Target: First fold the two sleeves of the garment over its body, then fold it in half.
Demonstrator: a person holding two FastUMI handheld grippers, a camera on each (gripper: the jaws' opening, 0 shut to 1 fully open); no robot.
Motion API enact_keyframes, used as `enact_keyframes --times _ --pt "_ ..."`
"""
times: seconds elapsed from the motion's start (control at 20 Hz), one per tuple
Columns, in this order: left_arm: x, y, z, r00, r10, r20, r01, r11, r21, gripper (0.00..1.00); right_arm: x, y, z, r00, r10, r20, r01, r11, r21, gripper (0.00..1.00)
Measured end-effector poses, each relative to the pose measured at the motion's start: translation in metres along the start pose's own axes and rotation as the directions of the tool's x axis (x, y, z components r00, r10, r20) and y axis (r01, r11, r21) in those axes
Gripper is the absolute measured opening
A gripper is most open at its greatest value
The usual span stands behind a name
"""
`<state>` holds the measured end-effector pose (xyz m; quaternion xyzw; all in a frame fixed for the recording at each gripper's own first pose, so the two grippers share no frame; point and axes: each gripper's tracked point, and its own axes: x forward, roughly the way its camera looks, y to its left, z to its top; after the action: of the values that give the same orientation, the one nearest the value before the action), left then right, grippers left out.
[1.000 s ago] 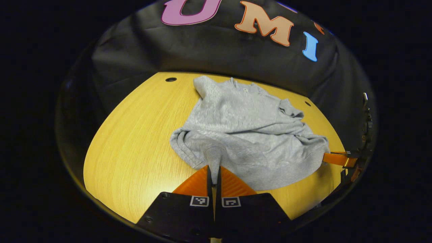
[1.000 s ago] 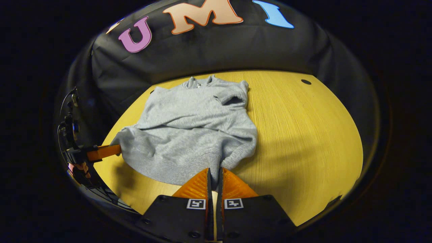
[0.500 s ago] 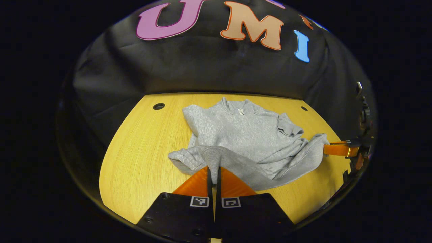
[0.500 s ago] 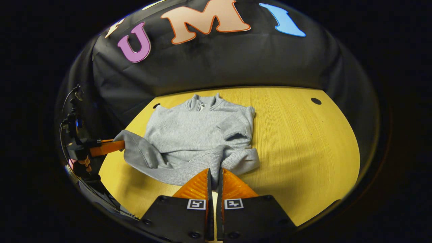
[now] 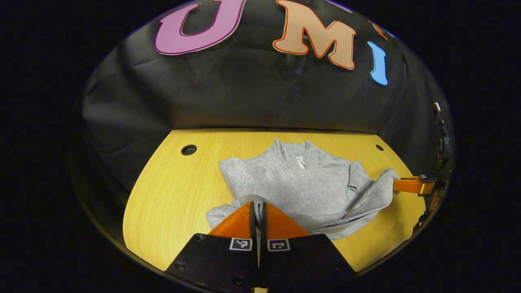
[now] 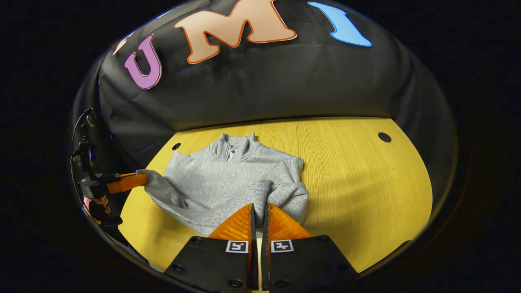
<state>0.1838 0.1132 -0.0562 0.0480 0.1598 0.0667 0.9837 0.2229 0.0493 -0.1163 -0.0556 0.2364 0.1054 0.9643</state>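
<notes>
While the wooden table (image 5: 171, 195) takes up most of the booth floor space, the grey sweatshirt (image 5: 301, 187) sits toward its back half, collar pointing at the black cloth wall (image 5: 252, 97). Its bottom hem is lifted off the wood and doubled up over the body, so it's roughly mid-fold, with a loose bulge of fabric at each lower corner. The left gripper (image 5: 257, 207) has its fingers pinched tight together on one hem corner, cloth bunched right at the tips. Same story with the right gripper (image 6: 258, 209), clamped narrow on the other hem corner. In the right gripper view you can also spot the left gripper off at the side, a hand (image 6: 97, 205) wrapped around its handle. A couple of small dark holes (image 5: 189, 149) dot the tabletop near the back edge.
</notes>
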Motion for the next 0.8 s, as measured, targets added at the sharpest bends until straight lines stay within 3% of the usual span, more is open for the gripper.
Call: enact_keyframes --times 0.3,0.5,0.6,0.7,0.75,0.8 --pt "0.052 -0.002 0.008 1.000 0.010 -0.010 -0.009 0.994 0.107 0.00 0.041 -0.009 -0.001 0.999 0.015 -0.046 -0.013 0.999 0.037 0.06" --pt "0.073 0.003 0.001 0.998 0.054 -0.016 -0.052 0.993 0.110 0.00 0.057 -0.016 0.010 1.000 0.023 -0.012 -0.022 0.996 0.087 0.12" --pt "0.079 0.005 -0.002 0.997 0.075 -0.015 -0.074 0.994 0.086 0.00 0.059 -0.015 0.017 0.999 0.034 0.009 -0.035 0.995 0.097 0.22" --pt "0.084 0.004 0.004 0.997 0.076 0.010 -0.077 0.995 0.066 0.08 0.058 -0.014 0.022 0.999 0.043 0.019 -0.045 0.994 0.101 0.35" --pt "0.082 0.000 0.007 0.998 0.063 0.021 -0.064 0.996 0.061 0.12 0.055 -0.015 0.025 0.999 0.046 0.028 -0.049 0.994 0.096 0.54" --pt "0.080 0.000 0.010 0.997 0.066 0.029 -0.068 0.995 0.068 0.34 0.056 -0.015 0.026 0.998 0.046 0.038 -0.050 0.995 0.088 0.72"
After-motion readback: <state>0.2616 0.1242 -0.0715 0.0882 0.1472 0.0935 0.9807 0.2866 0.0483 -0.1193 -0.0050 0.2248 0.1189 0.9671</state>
